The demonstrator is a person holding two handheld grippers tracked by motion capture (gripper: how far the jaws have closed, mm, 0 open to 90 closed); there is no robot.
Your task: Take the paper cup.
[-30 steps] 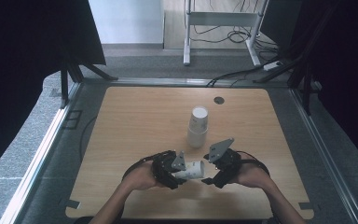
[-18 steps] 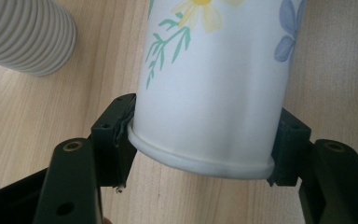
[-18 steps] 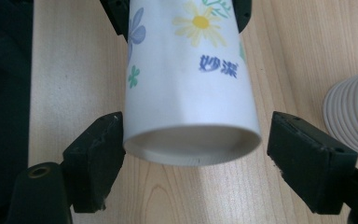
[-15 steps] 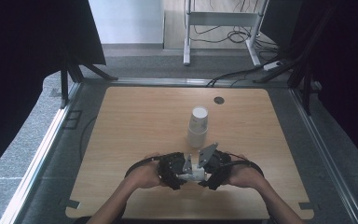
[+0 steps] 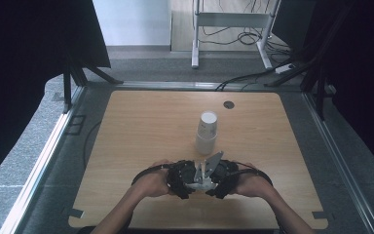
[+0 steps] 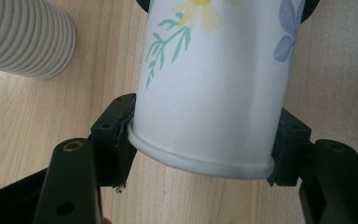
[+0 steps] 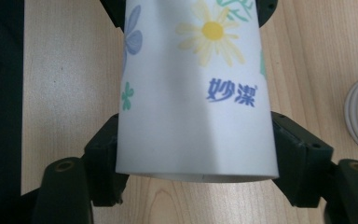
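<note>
1. Our left fingers (image 6: 116,133) clamp the flowered paper cup (image 6: 214,88) at its rolled rim; our right fingers (image 7: 291,149) have just been closing on its base end.
2. We judge that gentle, even pressure avoids crushing the thin wall.
3. The cup hangs sideways over the wooden surface (image 5: 141,131), near a ribbed cup stack (image 5: 207,132).

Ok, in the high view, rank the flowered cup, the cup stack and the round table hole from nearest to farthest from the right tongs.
1. flowered cup: between the right tongs and left tongs, gripped.
2. cup stack: just beyond, mid-table.
3. round table hole: near the far edge.
</note>
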